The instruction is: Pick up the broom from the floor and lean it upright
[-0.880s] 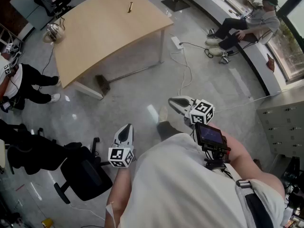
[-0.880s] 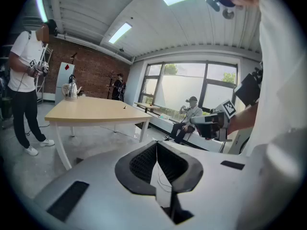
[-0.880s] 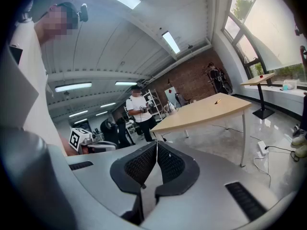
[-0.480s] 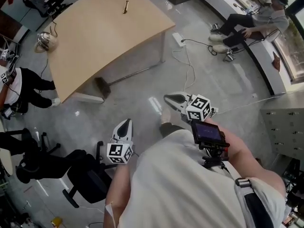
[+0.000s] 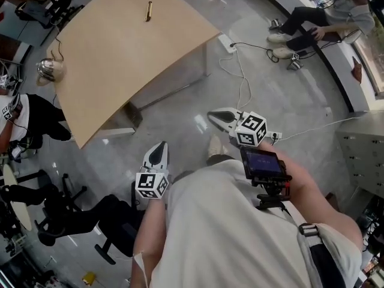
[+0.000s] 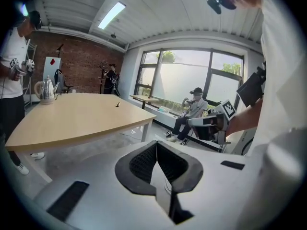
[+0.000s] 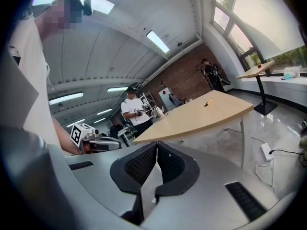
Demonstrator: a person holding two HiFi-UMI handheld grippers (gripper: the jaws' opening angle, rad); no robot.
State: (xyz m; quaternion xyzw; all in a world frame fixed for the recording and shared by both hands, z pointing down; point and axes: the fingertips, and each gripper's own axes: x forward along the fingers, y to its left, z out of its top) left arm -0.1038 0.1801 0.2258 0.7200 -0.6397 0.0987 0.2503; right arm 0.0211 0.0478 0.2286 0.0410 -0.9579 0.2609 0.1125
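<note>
Left gripper (image 6: 156, 143), jaws pressed together with nothing between the black ribbed pads (image 6: 141, 162). Beyond the fingertips and to their left stands a curved wooden table (image 6: 72, 123) bearing a metal kettle (image 6: 46, 91) and a small dark object (image 6: 118, 105); a standing person (image 6: 12, 95) is at its far-left edge. Right of the fingertips are the right gripper (image 6: 193, 123), with its marker cube (image 6: 228, 109), and a seated person (image 6: 191, 114) before the window (image 6: 187, 80).
</note>
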